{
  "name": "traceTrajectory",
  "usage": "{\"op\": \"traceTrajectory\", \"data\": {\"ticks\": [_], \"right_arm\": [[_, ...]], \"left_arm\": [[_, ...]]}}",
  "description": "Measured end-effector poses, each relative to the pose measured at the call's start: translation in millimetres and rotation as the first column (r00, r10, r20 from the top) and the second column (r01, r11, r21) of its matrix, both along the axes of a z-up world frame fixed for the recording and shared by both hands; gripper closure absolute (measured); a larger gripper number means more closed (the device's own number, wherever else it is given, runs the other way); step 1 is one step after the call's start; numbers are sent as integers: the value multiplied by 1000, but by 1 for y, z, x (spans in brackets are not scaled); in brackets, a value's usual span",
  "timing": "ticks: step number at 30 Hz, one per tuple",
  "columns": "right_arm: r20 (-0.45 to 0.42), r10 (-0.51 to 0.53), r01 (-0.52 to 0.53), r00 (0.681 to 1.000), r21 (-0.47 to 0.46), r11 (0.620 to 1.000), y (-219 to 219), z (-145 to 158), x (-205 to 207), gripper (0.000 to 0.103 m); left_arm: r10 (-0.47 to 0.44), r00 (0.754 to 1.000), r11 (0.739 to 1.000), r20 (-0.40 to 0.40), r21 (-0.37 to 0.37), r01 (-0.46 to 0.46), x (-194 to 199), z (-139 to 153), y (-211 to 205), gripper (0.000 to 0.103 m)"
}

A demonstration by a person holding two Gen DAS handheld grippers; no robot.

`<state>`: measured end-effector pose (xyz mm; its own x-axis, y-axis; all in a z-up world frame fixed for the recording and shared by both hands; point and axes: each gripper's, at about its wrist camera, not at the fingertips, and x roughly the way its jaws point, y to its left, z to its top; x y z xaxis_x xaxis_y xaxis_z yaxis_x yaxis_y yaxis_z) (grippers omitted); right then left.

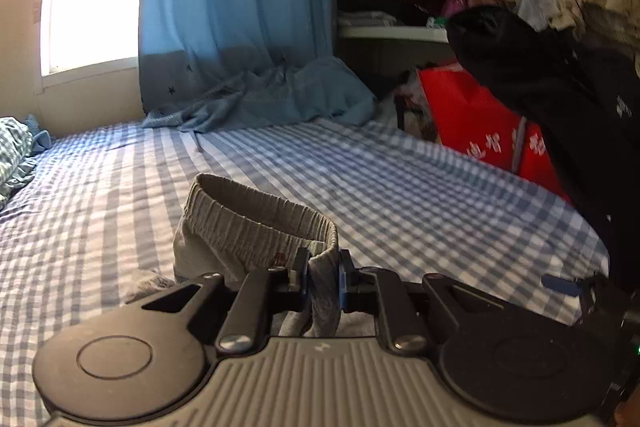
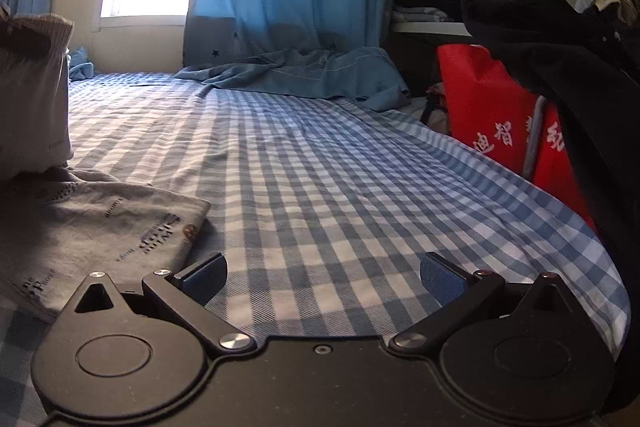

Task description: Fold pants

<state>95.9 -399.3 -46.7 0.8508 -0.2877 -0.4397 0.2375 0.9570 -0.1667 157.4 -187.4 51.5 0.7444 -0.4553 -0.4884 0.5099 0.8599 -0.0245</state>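
Grey pants [image 1: 240, 227] with a ribbed elastic waistband hang lifted over the checked bed in the left wrist view. My left gripper [image 1: 323, 277] is shut on the waistband's edge, grey cloth pinched between its blue pads. In the right wrist view my right gripper [image 2: 323, 281] stands open just above the sheet, nothing between its fingers. A printed grey part of the pants [image 2: 100, 223] lies flat on the bed to its left, and the lifted waistband end [image 2: 32, 91] hangs at the far left edge.
The blue-and-white checked bed sheet [image 2: 340, 167] stretches ahead. A crumpled blue curtain [image 1: 260, 99] lies at the bed's far end under the window. A red bag [image 2: 500, 115], a dark sleeve [image 1: 560, 99] and cluttered shelves [image 1: 400, 7] stand to the right.
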Motion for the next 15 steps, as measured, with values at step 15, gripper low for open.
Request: {"op": "traceTrajectory", "data": {"ticks": [15], "right_arm": [[-21,-7,8,1000,24,1000,-22,-10,-22,1]], "left_arm": [[-68,996,988,-58,132,75,-36,-78,-36,49]]}}
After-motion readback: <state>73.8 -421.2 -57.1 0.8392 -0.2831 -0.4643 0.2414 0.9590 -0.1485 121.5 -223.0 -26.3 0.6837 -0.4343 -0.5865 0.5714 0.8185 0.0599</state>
